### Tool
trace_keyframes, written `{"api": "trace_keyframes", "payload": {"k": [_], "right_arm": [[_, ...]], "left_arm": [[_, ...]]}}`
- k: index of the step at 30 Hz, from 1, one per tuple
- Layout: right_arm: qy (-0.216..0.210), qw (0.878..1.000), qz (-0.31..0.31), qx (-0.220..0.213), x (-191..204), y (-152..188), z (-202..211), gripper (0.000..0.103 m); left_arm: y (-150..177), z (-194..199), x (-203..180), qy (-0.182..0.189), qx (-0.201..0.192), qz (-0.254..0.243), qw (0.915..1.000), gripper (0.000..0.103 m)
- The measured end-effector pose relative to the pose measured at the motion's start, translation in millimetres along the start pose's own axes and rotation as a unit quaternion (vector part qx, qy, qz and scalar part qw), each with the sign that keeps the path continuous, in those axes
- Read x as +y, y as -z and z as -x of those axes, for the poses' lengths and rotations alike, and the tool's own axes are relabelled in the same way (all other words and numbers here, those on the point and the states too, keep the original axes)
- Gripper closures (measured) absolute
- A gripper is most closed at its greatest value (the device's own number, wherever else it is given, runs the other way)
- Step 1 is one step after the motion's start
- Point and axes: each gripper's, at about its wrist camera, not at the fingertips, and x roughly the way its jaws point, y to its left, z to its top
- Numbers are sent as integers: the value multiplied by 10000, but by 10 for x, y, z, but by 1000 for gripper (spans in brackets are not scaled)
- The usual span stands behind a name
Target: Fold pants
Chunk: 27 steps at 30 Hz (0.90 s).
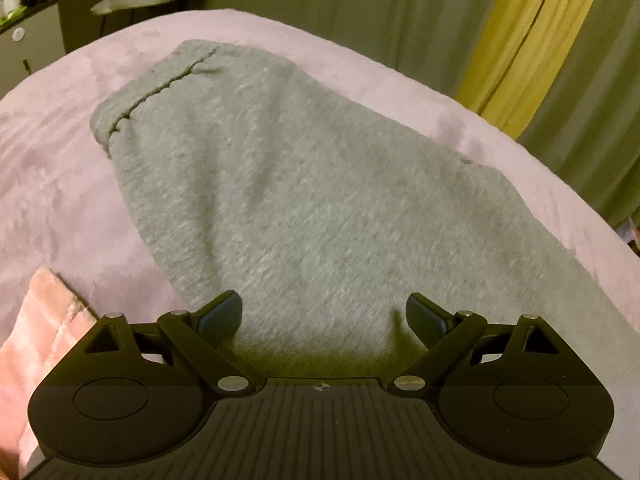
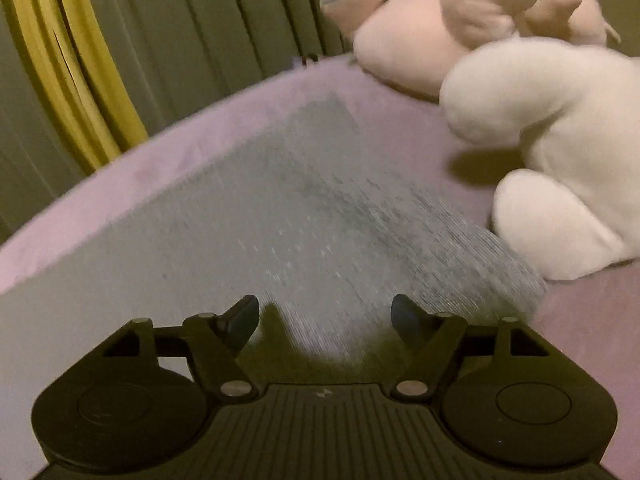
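Observation:
Grey sweatpants lie spread on a pinkish-lilac blanket; the gathered waistband end is at the far left. My left gripper is open and empty, just above the near part of the pants. In the right wrist view the grey pants stretch away toward a far corner near the blanket's edge. My right gripper is open and empty, hovering over the pants. The view is motion-blurred.
White and pink plush toys lie on the blanket at the right. A pink checked cloth sits at the near left. Grey and yellow curtains hang behind the bed. Furniture stands at the far left.

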Motion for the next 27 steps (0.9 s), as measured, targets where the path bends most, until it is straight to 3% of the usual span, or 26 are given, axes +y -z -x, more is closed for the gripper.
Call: {"api": "trace_keyframes", "payload": {"k": [2,3,10,13,18,19,22,23,25,27], "right_arm": [[-91,9999,86,20,27,-25,21,8],[-118,9997,181,112,43,-26,-13,4],[582,9870,1442,404,364,31,-293,4],[538,9881,1390,379,343,4,-319,4],[555,9878,1422,314,341,4,-345,4],[573,9875,1437,303,363,34,-307,4],[579,9880,1409,272,386,91,-227,4],[580,9881,1402,266,388,93,-226,4],[587,9881,1400,258,393,99,-235,4],[582,9882,1395,250,394,99,-243,4]], "left_arm": [[-17,-16,-28,39,91,-125,9999,8],[-30,-19,-51,35,114,-189,9997,8],[-83,34,-336,566,-353,-992,9928,8],[-171,-151,-492,632,-301,-1401,9877,8],[-326,-469,-786,1203,-16,-1819,9759,8],[-335,-533,-877,1087,-62,-1976,9742,8],[-388,-807,-1022,58,-318,-2427,9696,6],[-448,-881,-985,-45,-371,-2437,9691,4],[-594,-928,-826,103,-419,-2253,9733,3],[-770,-976,-617,-100,-474,-2086,9768,2]]}}
